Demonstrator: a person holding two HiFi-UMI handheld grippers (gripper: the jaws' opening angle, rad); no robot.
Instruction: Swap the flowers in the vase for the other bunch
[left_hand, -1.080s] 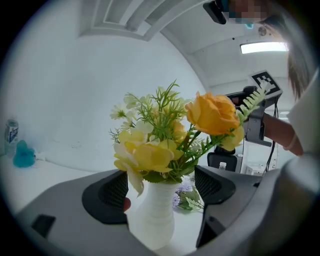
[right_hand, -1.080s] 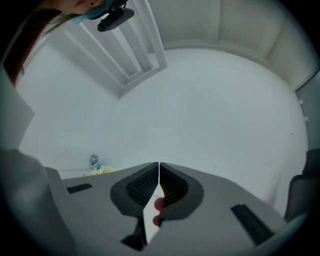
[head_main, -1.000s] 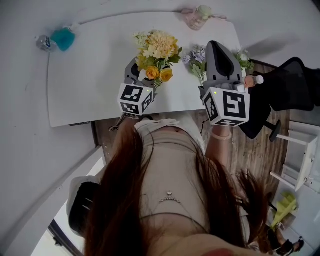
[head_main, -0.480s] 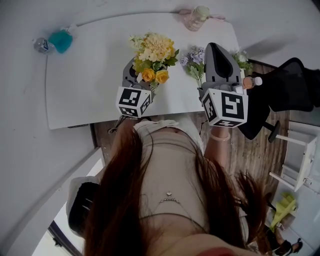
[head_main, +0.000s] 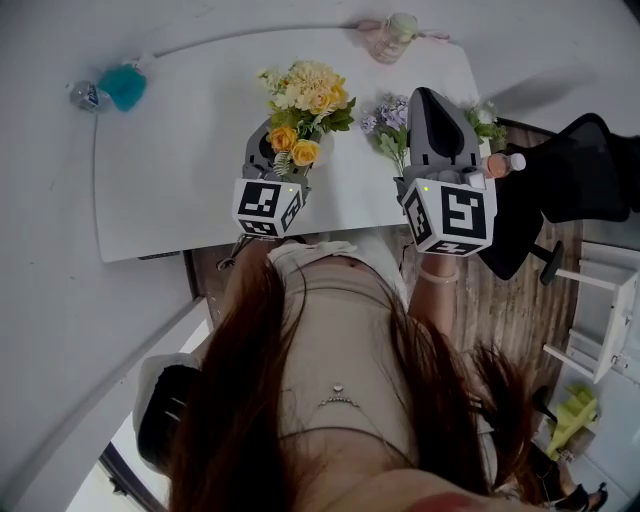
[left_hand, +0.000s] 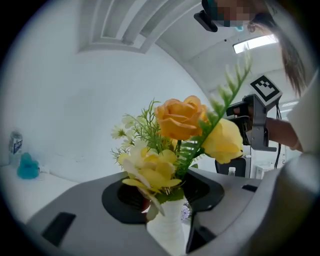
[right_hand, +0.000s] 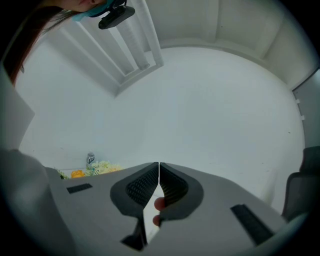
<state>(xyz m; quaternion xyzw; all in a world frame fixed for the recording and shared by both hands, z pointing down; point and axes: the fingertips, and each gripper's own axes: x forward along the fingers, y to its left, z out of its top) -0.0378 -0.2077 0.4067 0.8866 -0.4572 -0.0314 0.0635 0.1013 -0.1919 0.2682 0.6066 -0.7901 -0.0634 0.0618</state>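
**A:** While the left gripper (head_main: 284, 150) is closing its jaws, what stands between them?

**B:** The white ribbed vase (left_hand: 167, 225), upright on the white table (head_main: 180, 160), with the bunch of yellow and orange roses (left_hand: 180, 120) in it. The vase's sides seem to meet both jaw faces. I read it as a grip just taking hold, low on the body and under the blooms.

**A:** Why take the vase and not the stems?

**B:** My guess is that it's to steady it. A light vase could lift or tip when the stems are drawn out, so one hand pins it while the other pulls.

**A:** And the right gripper (right_hand: 159, 170)?

**B:** Its jaws are pressed together with nothing held, and it hangs level over the near edge of the table. Just beside it, on the table and apart from the vase, is the pale purple bunch of flowers (head_main: 392, 115), the replacement.

**A:** So the swap hasn't begun?

**B:** Judging by how things lie, no. The yellow bunch is in the vase and the purple one is outside it. The right gripper would have to open before it can take either bunch.
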